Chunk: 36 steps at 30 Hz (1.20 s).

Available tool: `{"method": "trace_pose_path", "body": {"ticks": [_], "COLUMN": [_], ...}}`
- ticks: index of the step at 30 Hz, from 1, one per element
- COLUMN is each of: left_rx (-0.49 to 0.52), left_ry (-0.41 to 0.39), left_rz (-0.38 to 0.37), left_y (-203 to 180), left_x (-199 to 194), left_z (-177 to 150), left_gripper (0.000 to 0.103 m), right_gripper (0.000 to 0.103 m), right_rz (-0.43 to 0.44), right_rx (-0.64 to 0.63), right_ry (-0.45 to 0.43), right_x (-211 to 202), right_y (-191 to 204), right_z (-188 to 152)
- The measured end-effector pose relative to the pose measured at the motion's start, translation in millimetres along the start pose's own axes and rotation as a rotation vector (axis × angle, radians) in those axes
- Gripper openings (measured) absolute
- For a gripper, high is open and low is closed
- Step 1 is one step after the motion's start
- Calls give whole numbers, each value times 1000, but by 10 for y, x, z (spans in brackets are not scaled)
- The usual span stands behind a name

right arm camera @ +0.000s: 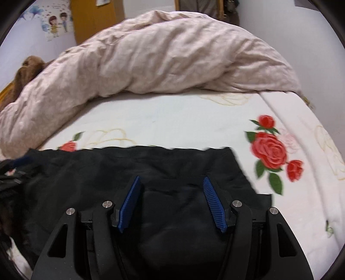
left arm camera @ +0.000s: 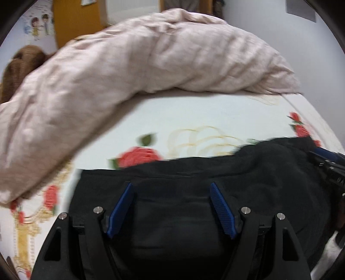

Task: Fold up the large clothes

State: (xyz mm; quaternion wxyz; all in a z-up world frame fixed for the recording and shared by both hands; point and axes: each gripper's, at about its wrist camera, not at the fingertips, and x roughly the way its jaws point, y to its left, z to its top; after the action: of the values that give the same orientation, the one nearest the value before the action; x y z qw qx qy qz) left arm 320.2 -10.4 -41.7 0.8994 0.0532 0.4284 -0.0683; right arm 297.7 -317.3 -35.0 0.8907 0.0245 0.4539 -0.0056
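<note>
A black garment [left arm camera: 194, 172] lies spread on a white bed sheet with red roses [left arm camera: 194, 112]. My left gripper [left arm camera: 171, 187] is open, its blue pads apart just above the garment's left part. In the right wrist view the same garment [right arm camera: 151, 165] fills the lower middle, its far edge running straight across. My right gripper [right arm camera: 171, 181] is open above its right part, near the right corner. The right gripper's body shows at the right edge of the left wrist view [left arm camera: 327, 168]. Neither gripper holds cloth.
A crumpled pale pink duvet [right arm camera: 161, 56] lies bunched along the far side of the bed. A brown plush thing [right arm camera: 28, 66] sits at the far left. The sheet [right arm camera: 291, 120] curves down at the right edge. An orange door [right arm camera: 94, 19] stands behind.
</note>
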Motion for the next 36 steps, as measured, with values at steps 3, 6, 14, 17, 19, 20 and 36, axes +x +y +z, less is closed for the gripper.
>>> {"method": "trace_pose_path", "body": {"ticks": [3,6,14,17,19,20,36], "left_rx": [-31,-57,-86,-96,-97,-97,-143], "left_ry": [39,59,54,50,48,46,-38], "left_rz": [91,95,76,71,73,75,-10], "left_y": [378,563,568,580,574,568,690], "left_x": [145,309,524,537,554,559,-180], "left_z": [-64,-146,-154,-166,-168,-169,-208], "left_gripper": [76,77,77,78,78,78,77], "right_gripper": [60,60,60,60,60,61,61], "right_rz": [-49,-38,-44,-44,-46,-45,-26], "right_rx": [33,69,71,74,74,74,49], "right_ry": [43,47,43,41,41,42,-10], "right_x": [196,290,497,519,534,542,-245], "right_y": [-200,-297,-331,-324,-323,-323,-179], "right_z": [-88,-131,-169,-181,-181,-177,-133]}}
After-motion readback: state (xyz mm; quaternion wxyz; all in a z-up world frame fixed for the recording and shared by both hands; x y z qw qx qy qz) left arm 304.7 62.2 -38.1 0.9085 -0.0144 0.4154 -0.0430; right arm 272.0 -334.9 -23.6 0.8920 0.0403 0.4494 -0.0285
